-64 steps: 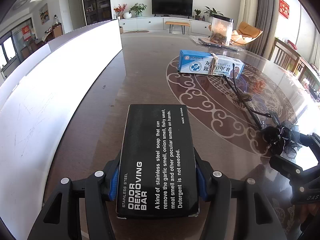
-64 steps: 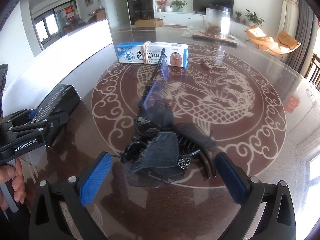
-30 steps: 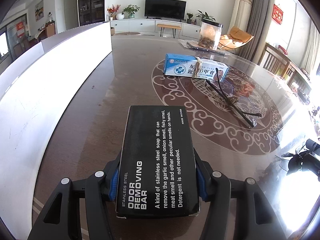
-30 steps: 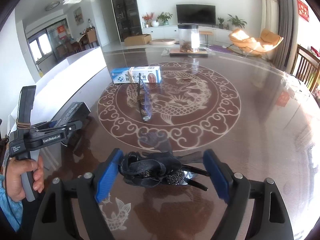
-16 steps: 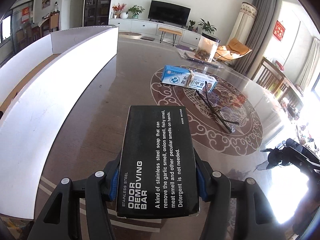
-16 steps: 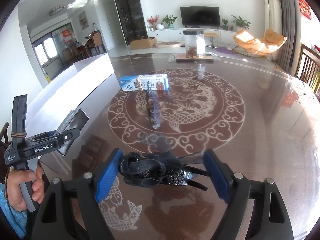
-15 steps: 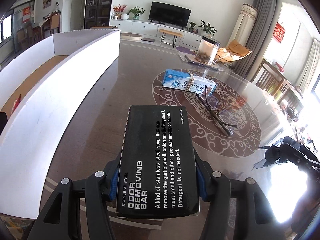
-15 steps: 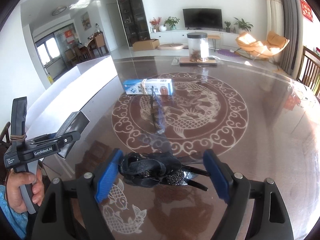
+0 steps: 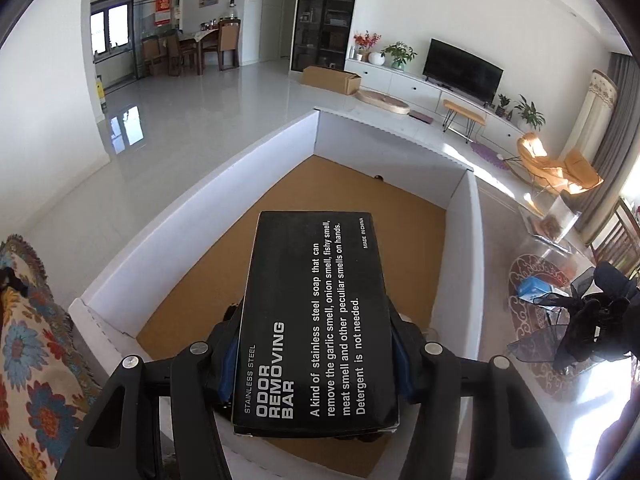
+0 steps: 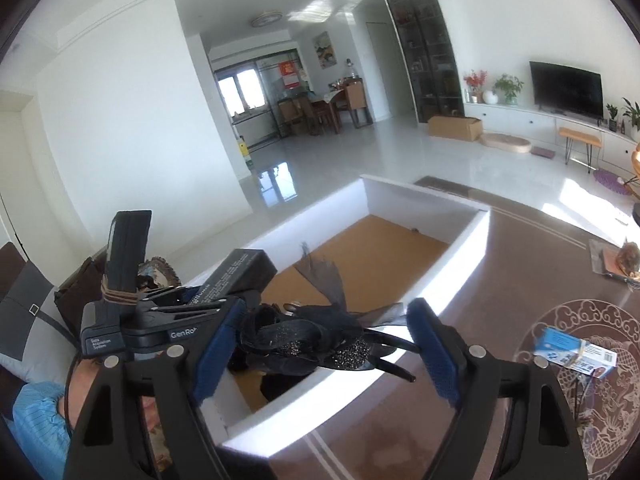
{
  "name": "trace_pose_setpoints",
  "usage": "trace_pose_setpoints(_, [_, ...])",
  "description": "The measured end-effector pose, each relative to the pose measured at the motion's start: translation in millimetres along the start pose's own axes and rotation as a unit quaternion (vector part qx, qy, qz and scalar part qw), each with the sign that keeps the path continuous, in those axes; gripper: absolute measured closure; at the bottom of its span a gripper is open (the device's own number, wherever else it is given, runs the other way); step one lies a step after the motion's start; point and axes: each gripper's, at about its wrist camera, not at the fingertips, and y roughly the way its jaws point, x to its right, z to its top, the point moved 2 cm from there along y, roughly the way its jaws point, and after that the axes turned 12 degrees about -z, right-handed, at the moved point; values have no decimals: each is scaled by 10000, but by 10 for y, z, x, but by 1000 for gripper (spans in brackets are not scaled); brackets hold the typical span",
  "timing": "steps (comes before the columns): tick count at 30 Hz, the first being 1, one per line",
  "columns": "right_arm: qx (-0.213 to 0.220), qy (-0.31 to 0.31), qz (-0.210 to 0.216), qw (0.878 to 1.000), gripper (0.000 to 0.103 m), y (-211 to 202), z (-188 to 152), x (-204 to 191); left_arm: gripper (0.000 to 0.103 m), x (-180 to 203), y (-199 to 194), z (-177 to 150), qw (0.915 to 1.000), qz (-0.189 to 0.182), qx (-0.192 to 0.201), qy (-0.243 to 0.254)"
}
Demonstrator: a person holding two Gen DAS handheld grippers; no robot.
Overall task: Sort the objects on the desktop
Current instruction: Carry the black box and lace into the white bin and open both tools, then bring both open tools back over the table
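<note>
My left gripper is shut on a black box printed "ODOR REMOVING BAR" and holds it over the inside of a white-walled box with a brown floor. My right gripper is shut on a black hair clip with a gauze bow and holds it above the near wall of the same white box. The left gripper with the black box also shows in the right wrist view, to the left. The hair clip shows at the right of the left wrist view.
A blue and white medicine box lies on the dark round table with a dragon pattern. A patterned cushion is left of the white box. A jar on a tray stands further back on the table.
Both grippers have swung left from over the table to over the white box, each carrying its object. The white box's brown floor has come into view below them.
</note>
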Motion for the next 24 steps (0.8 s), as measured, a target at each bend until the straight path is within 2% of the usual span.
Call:
trace_pose_setpoints(3, [-398, -53, 457, 9981, 20, 521, -56, -449, 44, -465, 167, -102, 9981, 318, -319, -425])
trace_pose_setpoints(5, [-739, -121, 663, 9950, 19, 842, -160, -665, 37, -650, 257, -181, 9962, 255, -486, -682])
trace_pose_setpoints(6, [-974, -175, 685, 9927, 18, 989, -223, -735, 37, -697, 275, -216, 9952, 289, -539, -762])
trace_pose_setpoints(8, [-1302, -143, 576, 9897, 18, 1163, -336, -769, 32, -645, 218, -253, 9972, 239, -398, -592])
trace_pose_setpoints(10, [-1261, 83, 637, 9899, 17, 1107, -416, -672, 32, -579, 147, -304, 9979, 362, -282, -459])
trace_pose_setpoints(13, [-916, 279, 526, 9940, 6, 808, -532, -345, 32, -338, -11, -357, 9994, 274, 19, -206])
trace_pose_setpoints(16, [-483, 382, 51, 9981, 0, 340, -806, 175, 32, 112, -201, -409, 9991, 54, 348, 255])
trace_pose_setpoints(19, [-334, 527, -652, 9959, 0, -79, -1242, 781, 31, 746, -363, -493, 9943, -358, 532, 847])
trace_pose_setpoints(21, [-370, 614, -1256, 9895, 0, -317, -1574, 1224, 23, 1222, -414, -557, 9873, -733, 562, 1295])
trace_pose_setpoints(22, [-426, 666, -1538, 9849, 0, -446, -1735, 1440, 8, 1452, -412, -622, 9830, -914, 559, 1490])
trace_pose_setpoints(23, [-517, 721, -1825, 9792, 0, -563, -1893, 1642, 0, 1667, -380, -696, 9788, -1105, 548, 1636])
trace_pose_setpoints(24, [-631, 778, -2109, 9724, 0, -662, -2039, 1840, 0, 1869, -311, -754, 9742, -1337, 498, 1748])
